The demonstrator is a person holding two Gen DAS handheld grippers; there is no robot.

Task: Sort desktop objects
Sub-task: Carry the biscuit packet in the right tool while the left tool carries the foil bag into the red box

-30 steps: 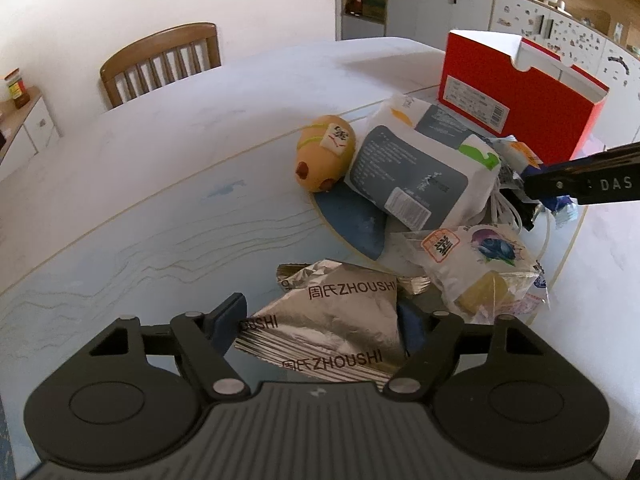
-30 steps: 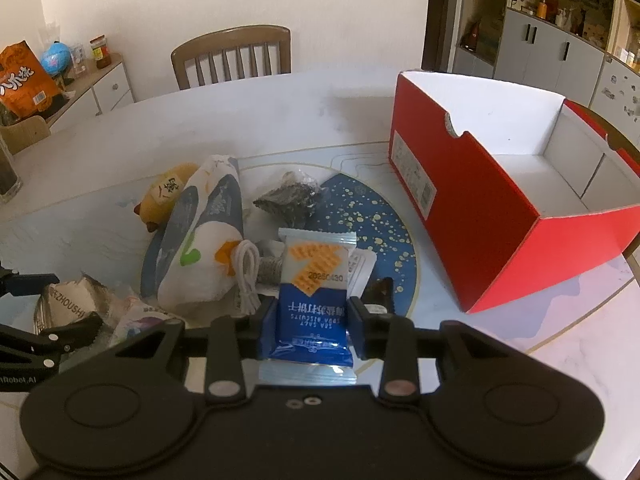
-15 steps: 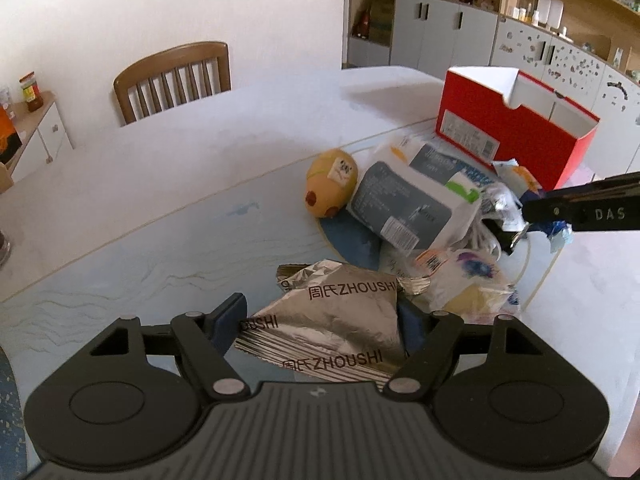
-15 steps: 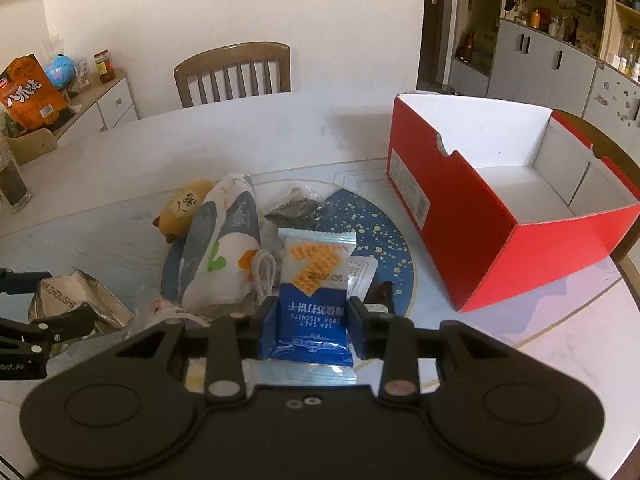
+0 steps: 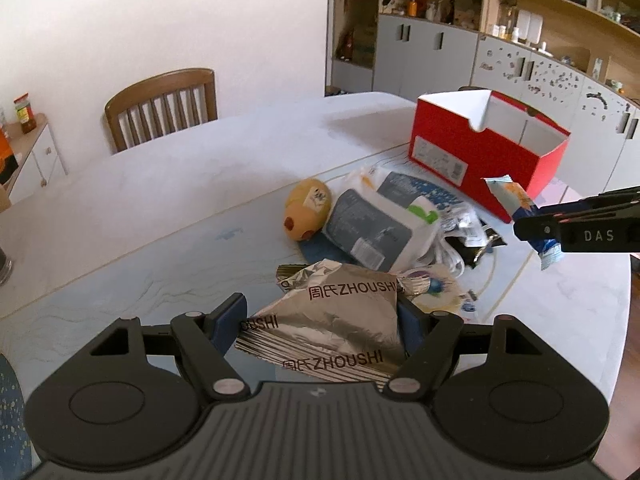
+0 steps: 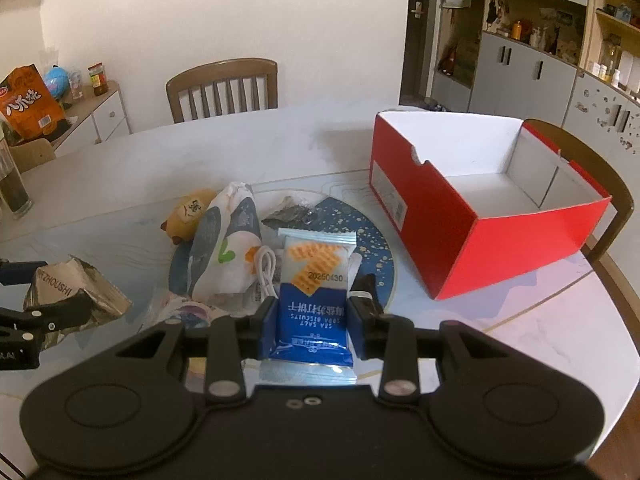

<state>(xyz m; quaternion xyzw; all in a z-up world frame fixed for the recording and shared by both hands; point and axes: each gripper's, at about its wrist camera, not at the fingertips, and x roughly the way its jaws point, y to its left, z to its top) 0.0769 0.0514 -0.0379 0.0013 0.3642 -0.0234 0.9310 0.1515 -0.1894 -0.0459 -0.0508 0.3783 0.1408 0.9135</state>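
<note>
My left gripper (image 5: 322, 320) is shut on a silver ZHOUSHI foil packet (image 5: 332, 320) and holds it above the table; it also shows in the right wrist view (image 6: 68, 288). My right gripper (image 6: 312, 320) is shut on a blue and white soda biscuit packet (image 6: 314, 280), lifted over the pile; the packet also shows in the left wrist view (image 5: 520, 208). An open, empty red box (image 6: 480, 216) stands to the right. The pile holds a yellow plush toy (image 5: 306, 212), a grey and white pouch (image 5: 376, 228) and a white cable (image 6: 266, 268).
A round blue mat (image 6: 376, 256) lies under the pile on the white marble table (image 5: 160, 184). A wooden chair (image 6: 224, 88) stands at the far side, another (image 6: 600, 184) behind the box. A cabinet with snacks (image 6: 80, 108) is at the left.
Both grippers have risen with their packets. The table, pile and red box look farther away and lower in both views.
</note>
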